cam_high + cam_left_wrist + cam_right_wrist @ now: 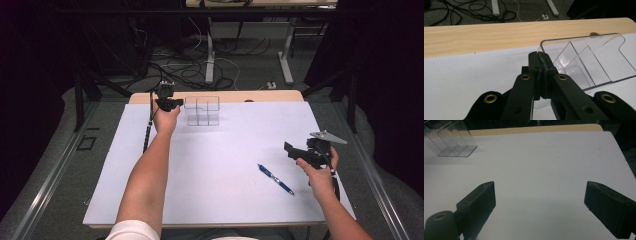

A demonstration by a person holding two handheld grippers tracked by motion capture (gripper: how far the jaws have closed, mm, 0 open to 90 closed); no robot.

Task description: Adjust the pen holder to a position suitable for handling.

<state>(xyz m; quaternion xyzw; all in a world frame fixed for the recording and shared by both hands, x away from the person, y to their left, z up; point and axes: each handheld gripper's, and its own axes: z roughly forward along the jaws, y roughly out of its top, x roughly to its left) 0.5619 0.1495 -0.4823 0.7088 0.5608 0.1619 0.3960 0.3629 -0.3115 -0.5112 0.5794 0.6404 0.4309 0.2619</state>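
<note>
the clear divided holder point(202, 110) stands at the far side of the white surface point(220, 200), and the blue pen point(275, 179) lies flat, so the work looks barely begun: the pen has yet to go anywhere. the left gripper point(541, 58) has its fingers pressed fully together, empty, with the holder's near corner just beside their tips. the right gripper point(539, 195) has its fingers spread wide over bare surface, holding nothing, the pen just beside them.
</note>
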